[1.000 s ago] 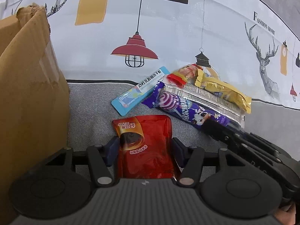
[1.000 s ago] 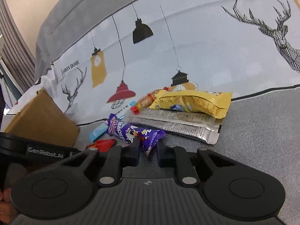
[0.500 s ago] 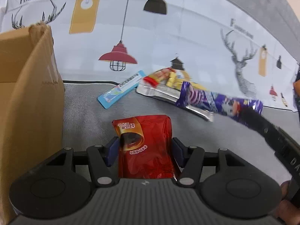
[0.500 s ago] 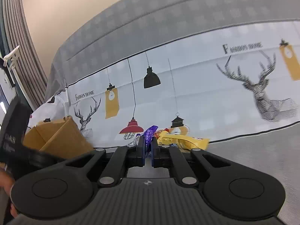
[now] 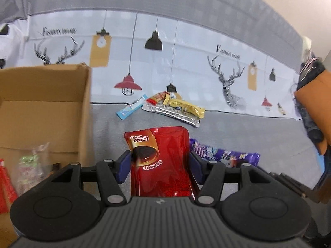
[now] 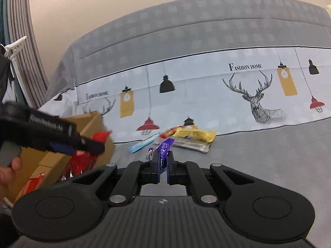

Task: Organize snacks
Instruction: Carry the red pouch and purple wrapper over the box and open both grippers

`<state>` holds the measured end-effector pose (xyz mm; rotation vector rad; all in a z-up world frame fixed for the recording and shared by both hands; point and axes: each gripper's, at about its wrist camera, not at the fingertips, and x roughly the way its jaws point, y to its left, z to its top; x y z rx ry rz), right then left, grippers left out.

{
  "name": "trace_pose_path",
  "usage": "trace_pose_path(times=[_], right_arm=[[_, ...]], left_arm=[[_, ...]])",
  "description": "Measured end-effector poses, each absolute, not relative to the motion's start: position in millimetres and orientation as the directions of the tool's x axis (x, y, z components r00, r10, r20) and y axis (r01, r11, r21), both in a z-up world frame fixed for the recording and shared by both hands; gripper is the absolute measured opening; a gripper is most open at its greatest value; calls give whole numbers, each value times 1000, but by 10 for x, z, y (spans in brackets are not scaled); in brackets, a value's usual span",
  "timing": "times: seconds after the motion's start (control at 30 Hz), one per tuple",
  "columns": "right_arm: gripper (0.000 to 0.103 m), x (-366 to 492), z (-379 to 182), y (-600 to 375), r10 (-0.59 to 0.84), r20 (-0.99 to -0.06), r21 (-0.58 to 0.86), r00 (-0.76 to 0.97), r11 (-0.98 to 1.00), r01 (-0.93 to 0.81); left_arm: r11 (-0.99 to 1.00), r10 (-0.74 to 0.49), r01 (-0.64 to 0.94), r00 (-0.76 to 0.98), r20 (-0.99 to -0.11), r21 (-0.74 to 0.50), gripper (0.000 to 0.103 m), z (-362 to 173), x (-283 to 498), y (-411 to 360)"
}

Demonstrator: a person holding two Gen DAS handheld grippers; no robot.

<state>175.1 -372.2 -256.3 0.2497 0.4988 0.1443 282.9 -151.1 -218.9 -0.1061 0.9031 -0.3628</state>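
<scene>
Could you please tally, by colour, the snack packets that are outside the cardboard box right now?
red pouch: 1
purple packet: 1
blue packet: 1
silver packet: 1
yellow packet: 1, as far as the pile shows
orange-red packet: 1
Total: 6

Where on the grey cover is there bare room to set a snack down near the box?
Bare grey cover lies between the cardboard box and the blue sachet, and also right of the silver packet, below the deer print. It is crowded where the sachet, silver packet and yellow packet lie piled.
</scene>
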Motion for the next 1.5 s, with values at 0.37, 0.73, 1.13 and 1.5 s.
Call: trace_pose_path(times=[0.37, 0.73, 1.13, 1.5], right_arm=[[6, 1261, -1660, -2967, 221, -356, 240, 908, 961, -139], [6, 1244, -863, -1846, 325, -247, 125, 913, 945, -302], [6, 1538, -1233, -1100, 363, -362, 60, 858, 928, -367], [6, 1815, -1980, -864, 339, -495, 108, 800, 938, -331]], left_arm=[[936, -353, 276, 714, -604, -220, 64, -1332, 2185, -624], [935, -327, 197, 804, -497, -296, 64, -881, 1933, 506], [932, -282, 64, 745, -605, -356, 64, -1647, 2223, 1168], [929, -268, -5, 684, -678, -371, 64, -2305, 2479, 1462]])
